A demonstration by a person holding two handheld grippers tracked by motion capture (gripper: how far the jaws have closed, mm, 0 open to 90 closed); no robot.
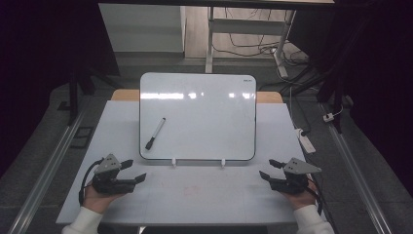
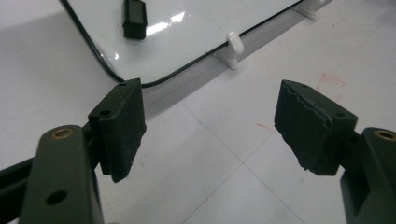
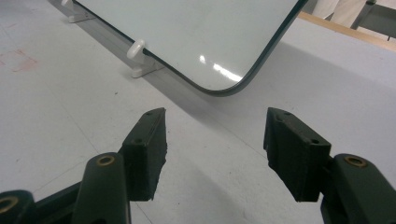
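A tilted whiteboard (image 1: pixel 204 114) rests on two small white clips (image 1: pixel 174 162) at the table's middle. A marker with a black cap (image 1: pixel 155 133) lies on its lower left part; its cap end (image 2: pixel 134 18) appears in the left gripper view. My left gripper (image 1: pixel 133 171) sits low at the front left, just below the board's corner (image 2: pixel 112 70), jaws wide open and empty. My right gripper (image 1: pixel 269 168) hovers at the front right near the board's other lower corner (image 3: pixel 224 88), open with nothing between its pads.
The grey-white table top (image 1: pixel 195 195) carries faint red smudges (image 2: pixel 329 80) in front of the board. Metal rails (image 1: pixel 48 165) run along both sides, and a power strip (image 1: pixel 306 140) lies at the right. Desk legs and cables (image 1: pixel 253 46) stand behind.
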